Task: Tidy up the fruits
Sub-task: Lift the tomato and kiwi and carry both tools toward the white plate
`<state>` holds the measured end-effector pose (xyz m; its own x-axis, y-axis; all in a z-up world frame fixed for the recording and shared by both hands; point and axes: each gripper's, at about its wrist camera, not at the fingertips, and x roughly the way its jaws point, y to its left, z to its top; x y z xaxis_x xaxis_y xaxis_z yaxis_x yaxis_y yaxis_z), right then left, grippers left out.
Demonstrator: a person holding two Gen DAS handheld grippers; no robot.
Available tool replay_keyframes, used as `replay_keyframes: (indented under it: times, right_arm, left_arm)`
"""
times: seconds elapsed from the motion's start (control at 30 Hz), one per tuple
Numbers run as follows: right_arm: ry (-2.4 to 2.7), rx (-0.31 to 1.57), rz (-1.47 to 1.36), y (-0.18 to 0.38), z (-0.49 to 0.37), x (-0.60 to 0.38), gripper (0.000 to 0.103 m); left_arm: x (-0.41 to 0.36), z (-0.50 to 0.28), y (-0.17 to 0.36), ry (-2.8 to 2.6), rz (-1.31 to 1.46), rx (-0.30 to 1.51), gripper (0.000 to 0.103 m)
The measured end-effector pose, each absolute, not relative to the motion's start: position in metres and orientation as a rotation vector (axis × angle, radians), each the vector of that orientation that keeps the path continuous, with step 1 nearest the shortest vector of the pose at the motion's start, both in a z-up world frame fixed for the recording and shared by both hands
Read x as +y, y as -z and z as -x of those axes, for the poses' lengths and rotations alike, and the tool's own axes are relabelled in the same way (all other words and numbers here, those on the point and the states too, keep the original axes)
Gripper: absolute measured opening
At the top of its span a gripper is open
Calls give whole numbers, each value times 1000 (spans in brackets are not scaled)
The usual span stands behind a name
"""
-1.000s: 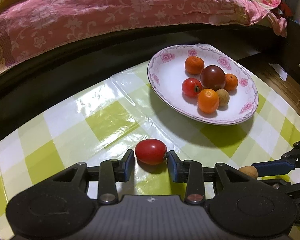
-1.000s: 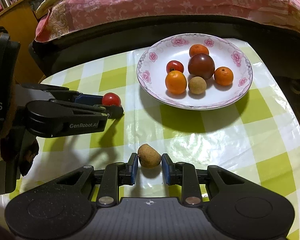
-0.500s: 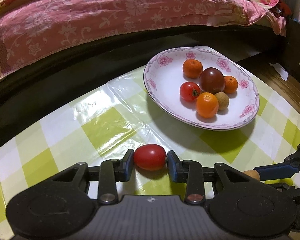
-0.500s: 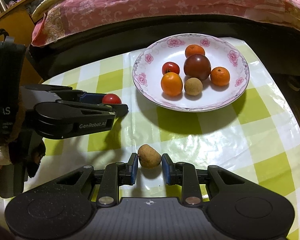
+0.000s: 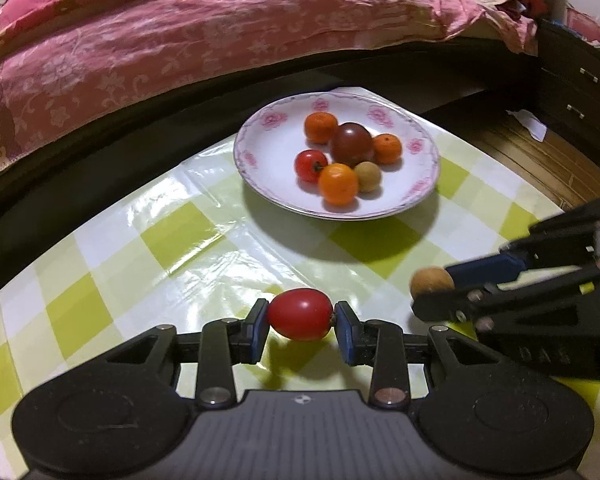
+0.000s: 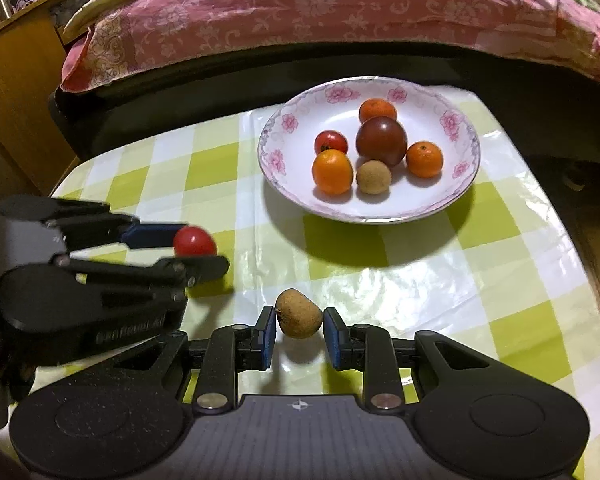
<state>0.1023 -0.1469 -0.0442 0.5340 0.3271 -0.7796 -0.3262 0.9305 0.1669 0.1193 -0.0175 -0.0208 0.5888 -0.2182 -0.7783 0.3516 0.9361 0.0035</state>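
My left gripper (image 5: 300, 327) is shut on a red cherry tomato (image 5: 300, 314) and holds it above the checked tablecloth; it also shows in the right wrist view (image 6: 194, 242). My right gripper (image 6: 299, 330) is shut on a small brown fruit (image 6: 298, 313), also lifted off the cloth; the fruit shows in the left wrist view (image 5: 431, 281). A white floral plate (image 5: 284, 196) (image 6: 288, 188) at the far side of the table holds several fruits: oranges, a dark tomato (image 6: 381, 140), a red tomato and a brown fruit.
A bed with a pink floral cover (image 5: 180, 40) runs behind the table. A wooden cabinet (image 6: 16, 92) stands at the left, dark drawers (image 5: 575, 92) at the right. The table edge (image 6: 595, 280) drops off to the right.
Both grippers have risen off the cloth with their fruits and moved closer together. The plate now looks farther away in both views.
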Motion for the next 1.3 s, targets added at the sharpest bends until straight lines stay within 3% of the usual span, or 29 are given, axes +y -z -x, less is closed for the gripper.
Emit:
replay_keyframes:
  times: [1.3]
  right_arm:
    - [-304, 849, -24, 19, -105, -150, 23]
  left_arm:
    - [-24, -128, -9, 290, -144, 837, 43]
